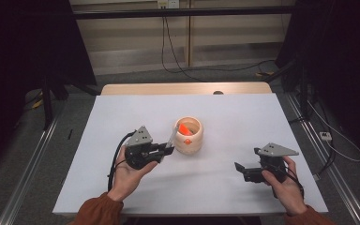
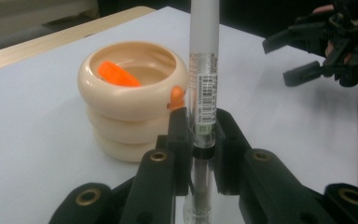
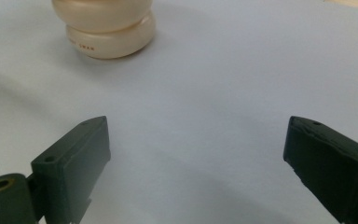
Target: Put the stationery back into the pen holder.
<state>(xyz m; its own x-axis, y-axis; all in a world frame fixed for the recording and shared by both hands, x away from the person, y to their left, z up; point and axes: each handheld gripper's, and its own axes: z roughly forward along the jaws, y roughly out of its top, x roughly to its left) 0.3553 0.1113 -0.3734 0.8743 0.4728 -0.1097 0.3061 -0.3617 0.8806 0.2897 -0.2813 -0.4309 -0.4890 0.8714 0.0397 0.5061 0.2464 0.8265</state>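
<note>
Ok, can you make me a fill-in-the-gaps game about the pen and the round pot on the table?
1. The left gripper is shut on a slim white and clear ____.
2. The orange thing lies ____ the cream ringed plastic pot.
3. The right gripper's jaws stand ____, with nothing between them.
4. The pot stands on the ____ table top.

Missing words: pen; inside; open; white

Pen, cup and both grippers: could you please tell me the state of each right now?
Pen: clamped upright between the left gripper's jaws, beside the cup, not in it.
Cup: upright on the table, an orange item lying inside.
Left gripper: shut on the pen.
Right gripper: open, jaws wide apart, nothing between them, pointing toward the cup.
</note>
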